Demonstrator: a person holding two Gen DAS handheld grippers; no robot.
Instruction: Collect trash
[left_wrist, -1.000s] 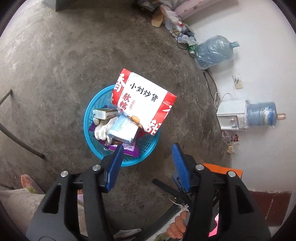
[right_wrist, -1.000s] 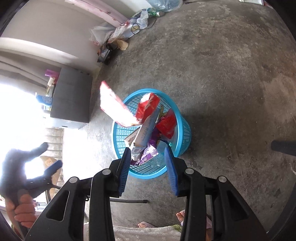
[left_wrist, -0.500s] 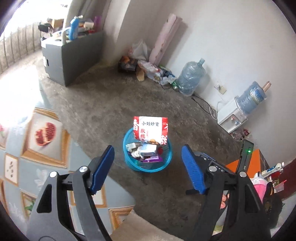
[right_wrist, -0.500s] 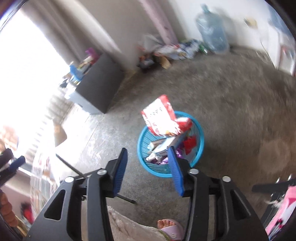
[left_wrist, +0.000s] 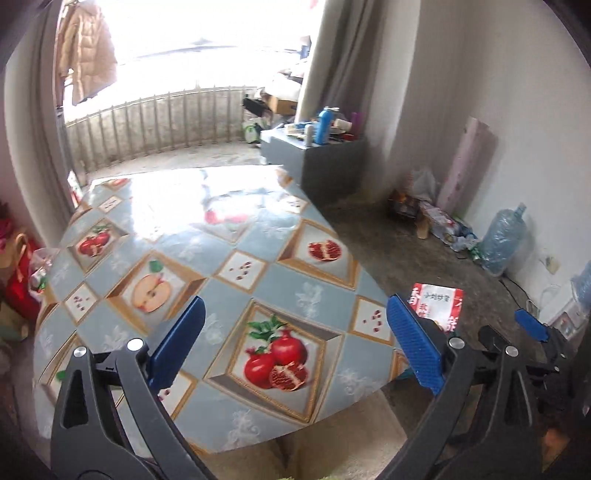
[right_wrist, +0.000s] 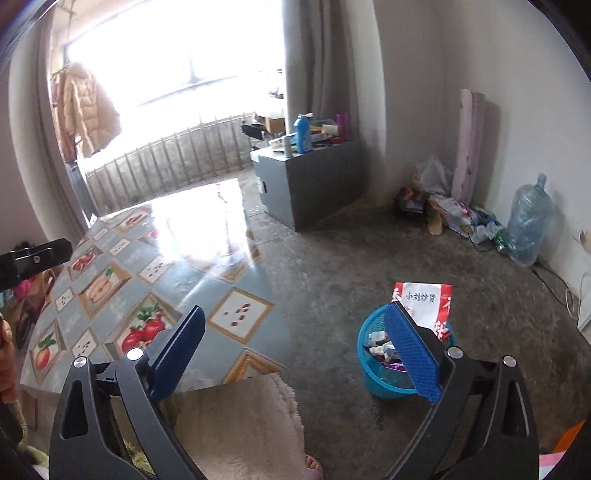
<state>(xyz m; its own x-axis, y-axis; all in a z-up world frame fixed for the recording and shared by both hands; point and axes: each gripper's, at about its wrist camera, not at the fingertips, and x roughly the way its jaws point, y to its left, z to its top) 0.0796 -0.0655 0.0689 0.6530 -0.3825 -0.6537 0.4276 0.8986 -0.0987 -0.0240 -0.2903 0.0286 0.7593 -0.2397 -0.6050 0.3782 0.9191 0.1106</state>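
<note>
Both tools are hanging released and empty. The blue mesh basket is sitting on the concrete floor, off the fruit-patterned table's edge, with the red-and-white snack bag standing upright inside. The right gripper is nearer the basket; the left gripper is facing the tabletop.

Round blue plastic mesh basket: near rim hidden behind right tongs' right finger. Red-and-white snack bag: lower part hidden behind left tongs' right finger; small print unreadable.
</note>
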